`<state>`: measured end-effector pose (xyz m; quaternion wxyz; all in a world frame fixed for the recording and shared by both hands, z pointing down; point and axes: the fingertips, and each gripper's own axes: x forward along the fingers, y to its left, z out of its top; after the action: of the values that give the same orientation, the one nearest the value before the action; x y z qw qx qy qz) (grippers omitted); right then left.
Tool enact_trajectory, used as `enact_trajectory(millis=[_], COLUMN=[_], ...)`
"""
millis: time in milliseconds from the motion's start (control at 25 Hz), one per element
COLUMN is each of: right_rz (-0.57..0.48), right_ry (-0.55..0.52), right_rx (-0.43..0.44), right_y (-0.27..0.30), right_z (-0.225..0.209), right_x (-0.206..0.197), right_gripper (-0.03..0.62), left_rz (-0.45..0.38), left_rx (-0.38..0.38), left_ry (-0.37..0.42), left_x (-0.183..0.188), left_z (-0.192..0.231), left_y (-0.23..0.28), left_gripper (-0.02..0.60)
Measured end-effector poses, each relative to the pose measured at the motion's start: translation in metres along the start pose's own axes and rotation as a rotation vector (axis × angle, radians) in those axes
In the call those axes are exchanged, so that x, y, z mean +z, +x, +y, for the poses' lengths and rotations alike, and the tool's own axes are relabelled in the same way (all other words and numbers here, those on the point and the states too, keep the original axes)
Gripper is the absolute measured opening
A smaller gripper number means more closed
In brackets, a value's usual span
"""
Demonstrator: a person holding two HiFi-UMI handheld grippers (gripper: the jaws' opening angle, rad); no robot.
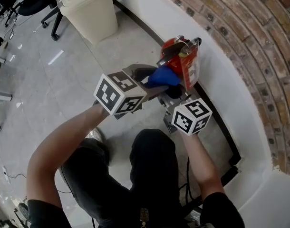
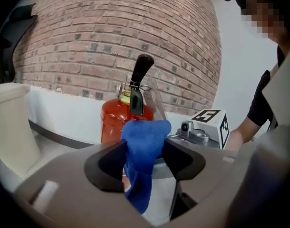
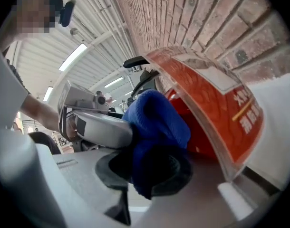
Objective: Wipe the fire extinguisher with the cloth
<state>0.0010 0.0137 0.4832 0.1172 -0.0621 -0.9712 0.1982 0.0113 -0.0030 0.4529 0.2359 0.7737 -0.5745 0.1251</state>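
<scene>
The red fire extinguisher (image 1: 182, 56) (image 2: 111, 120) (image 3: 216, 113) stands on the floor against the curved white wall base, with its black handle on top. Just in front of it is a bunched blue cloth (image 1: 164, 76) (image 2: 145, 141) (image 3: 157, 122). My right gripper (image 1: 174, 93) (image 3: 149, 170) is shut on the cloth's lower part, close beside the cylinder. My left gripper (image 1: 152, 82) (image 2: 145, 156) comes in from the left with its jaws spread wide, and the cloth hangs in the gap between them. Both marker cubes sit side by side.
A cream waste bin (image 1: 90, 11) (image 2: 9, 122) stands on the tiled floor to the left. Behind the extinguisher the white wall base (image 1: 235, 84) curves round, with brick wall (image 1: 259, 27) above it. Chair legs (image 1: 54, 20) are at the far left. The person's legs fill the view below.
</scene>
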Motion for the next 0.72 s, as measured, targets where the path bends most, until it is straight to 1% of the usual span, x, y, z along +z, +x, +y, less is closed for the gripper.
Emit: enact_trajectory(millis=[40,80,120,160,280,360,440,520,600,720], right_rz=[0.003,0.006,0.009,0.011,0.029,0.046,0.050,0.049,0.056,0.081], right_ry=[-0.005,-0.008,-0.013,-0.017,-0.037,-0.066,-0.079,-0.078,-0.073,-0.075], right_rx=[0.005,0.010,0.014,0.020,0.056,0.072,0.082,0.081,0.070,0.052], right_y=[0.000,-0.001,-0.001,-0.001,-0.005,-0.010,-0.017,-0.023,-0.029,-0.034], right_z=[0.001,0.001,0.001,0.001,0.005,0.009,0.011,0.010,0.005,-0.001], right_x=[0.001,0.001,0.001,0.000,-0.004,-0.008,-0.009,-0.010,-0.015,-0.026], right_gripper=[0.072,0.074,0.074,0.075,0.095,0.101,0.101,0.101,0.101,0.101], left_rz=[0.004,0.009,0.012,0.008,-0.047,-0.102,-0.164,-0.212,-0.230,-0.224], left_rx=[0.005,0.015,0.028,0.042,0.094,0.113,0.124,0.141,0.160,0.188], left_ry=[0.004,0.013,0.028,0.048,0.127,0.156,0.152,0.128,0.103,0.041], left_x=[0.001,0.002,0.003,0.004,0.011,0.017,0.024,0.030,0.030,0.016], left_z=[0.001,0.003,0.005,0.007,0.009,0.009,0.010,0.014,0.020,0.030], left_y=[0.003,0.004,0.005,0.006,0.005,0.003,-0.003,-0.010,-0.012,-0.010], left_gripper=[0.254,0.233,0.192,0.173,0.126,0.124,0.123,0.120,0.118,0.109])
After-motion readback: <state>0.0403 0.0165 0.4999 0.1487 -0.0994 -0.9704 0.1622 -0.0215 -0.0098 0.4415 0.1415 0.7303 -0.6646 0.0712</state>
